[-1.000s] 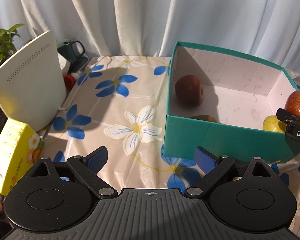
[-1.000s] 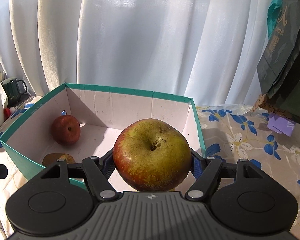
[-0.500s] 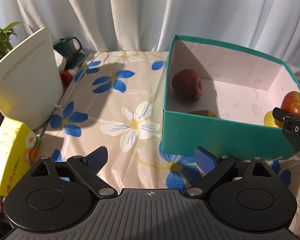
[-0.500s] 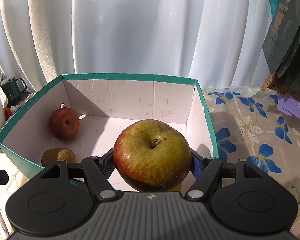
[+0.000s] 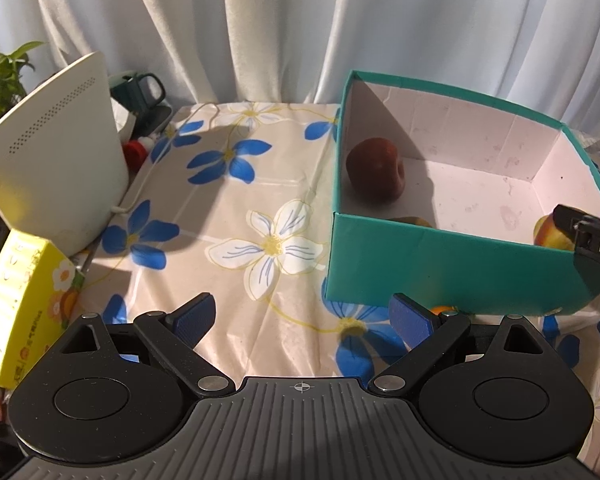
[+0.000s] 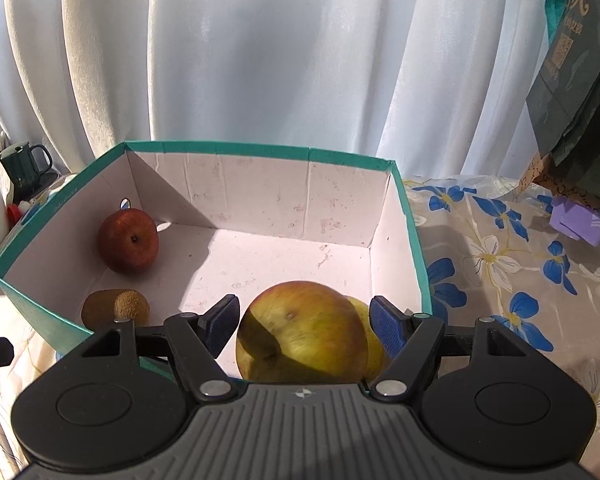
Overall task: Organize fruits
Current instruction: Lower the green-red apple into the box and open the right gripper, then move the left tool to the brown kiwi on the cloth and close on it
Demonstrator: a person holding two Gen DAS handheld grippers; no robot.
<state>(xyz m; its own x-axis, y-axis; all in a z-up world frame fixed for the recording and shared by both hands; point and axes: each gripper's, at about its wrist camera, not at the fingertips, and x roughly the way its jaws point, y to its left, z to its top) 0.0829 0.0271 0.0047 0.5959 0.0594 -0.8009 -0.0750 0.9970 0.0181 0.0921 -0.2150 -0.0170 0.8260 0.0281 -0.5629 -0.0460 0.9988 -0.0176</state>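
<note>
Right gripper (image 6: pixel 304 322), jaws apart, is straddling a released yellow-red apple (image 6: pixel 302 332) inside the teal cardboard box (image 6: pixel 260 150); it should be lifting straight up, clear of the fruit.

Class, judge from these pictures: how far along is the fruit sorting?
Done: a red apple, a kiwi and a yellow fruit lie in the green box. In hand: a big apple sits between the right tongs, pads seemingly clear. Remaining: something orange outside the box.

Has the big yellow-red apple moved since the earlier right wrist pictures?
Yes. The apple has dropped from above the teal box's rim to inside it, against a yellow fruit, tipped over.
</note>
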